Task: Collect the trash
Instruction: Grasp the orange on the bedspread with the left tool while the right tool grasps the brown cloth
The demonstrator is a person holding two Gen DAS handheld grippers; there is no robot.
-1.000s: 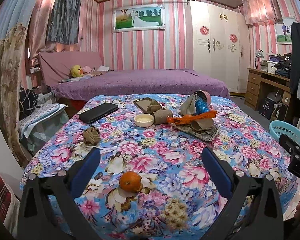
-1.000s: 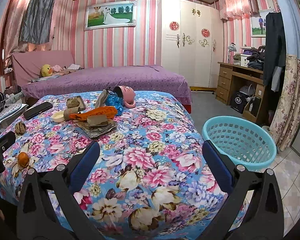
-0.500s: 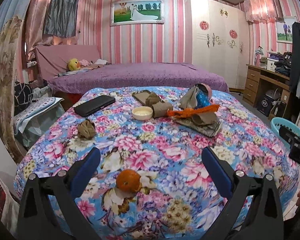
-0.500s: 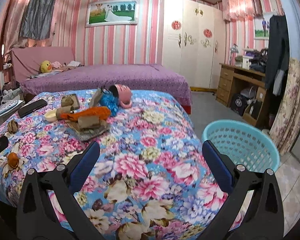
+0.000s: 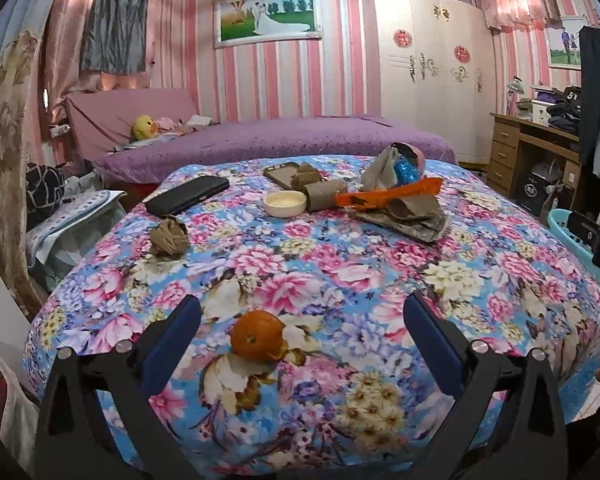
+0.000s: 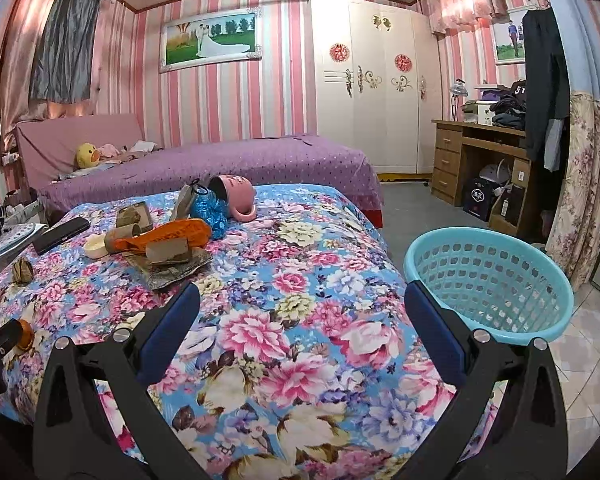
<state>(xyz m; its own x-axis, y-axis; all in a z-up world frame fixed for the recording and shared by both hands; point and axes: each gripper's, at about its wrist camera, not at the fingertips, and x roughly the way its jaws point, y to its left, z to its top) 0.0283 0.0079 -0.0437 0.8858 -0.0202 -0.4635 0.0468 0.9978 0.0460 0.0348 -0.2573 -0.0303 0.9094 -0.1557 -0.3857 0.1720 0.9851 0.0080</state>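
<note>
Step in hand looks like approach to first pickup, nothing collected yet. Left gripper [image 5: 302, 322] hangs over the near edge of the flower-print blue cloth table [image 5: 340, 264], jaws spread wide, empty. The round orange fruit peel [image 5: 258, 336] lies on the cloth between the blue pads, nearer the left pad, not touched. Right gripper [image 6: 300, 312] also spread wide and empty, over the table's right half, with the light-blue plastic mesh basket [image 6: 488, 276] on the floor just beside the table's right edge; basket looks empty.

Next move, my guess: lower left gripper, centre on the peel, close, carry to basket.

Other trash further back on the table: crumpled brown paper ball [image 5: 168, 236] toward the left edge, cardboard tube [image 5: 324, 194], orange wrapper [image 5: 388, 198] over flattened grey-brown cardboard [image 5: 404, 220], blue foil [image 6: 208, 210]. Probably keepers: black phone [image 5: 188, 200], small white dish [image 5: 285, 203], tipped pink mug [image 6: 236, 196]. Path to the peel is open.
</note>
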